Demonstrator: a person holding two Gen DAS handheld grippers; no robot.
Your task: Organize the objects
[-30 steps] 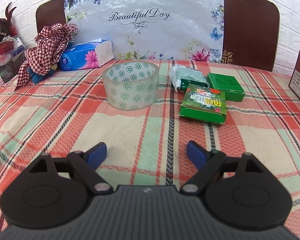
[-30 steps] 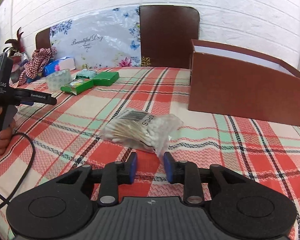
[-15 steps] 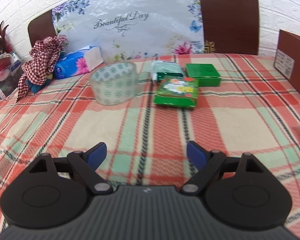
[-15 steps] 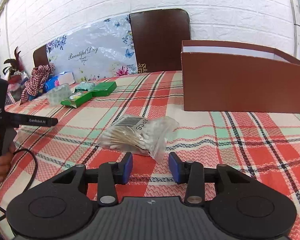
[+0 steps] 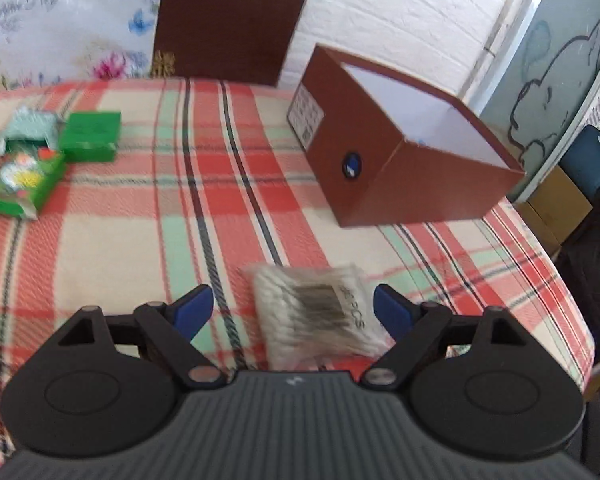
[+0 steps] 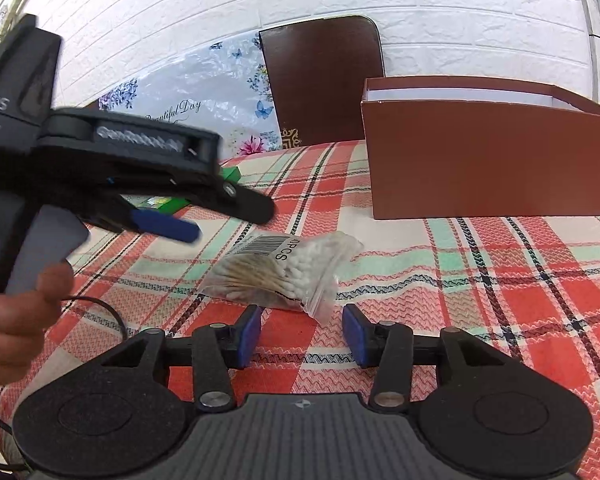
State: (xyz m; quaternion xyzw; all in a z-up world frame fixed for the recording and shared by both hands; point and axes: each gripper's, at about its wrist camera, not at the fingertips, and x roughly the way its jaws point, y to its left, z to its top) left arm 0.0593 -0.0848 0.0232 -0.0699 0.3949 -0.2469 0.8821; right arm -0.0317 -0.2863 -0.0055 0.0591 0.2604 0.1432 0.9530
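A clear bag of cotton swabs (image 5: 320, 312) lies on the plaid tablecloth (image 5: 120, 248). My left gripper (image 5: 290, 308) is wide open just above it, the bag between its blue fingers. In the right wrist view the bag (image 6: 284, 268) lies just ahead of my right gripper (image 6: 302, 334), which is open and empty. The left gripper's blue fingertip (image 6: 168, 226) hangs over the bag's left side. A brown open box (image 5: 400, 152) stands at the far right and also shows in the right wrist view (image 6: 488, 160).
Green packets (image 5: 24, 184) and a green box (image 5: 90, 136) lie at the left. A dark chair back (image 5: 232, 20) and a floral bag (image 6: 188, 108) stand behind the table. The table's right edge (image 5: 572, 300) is close to the box.
My left gripper has swung right, from facing the tape roll and green packets to hovering over the cotton swab bag. My right gripper has opened wider.
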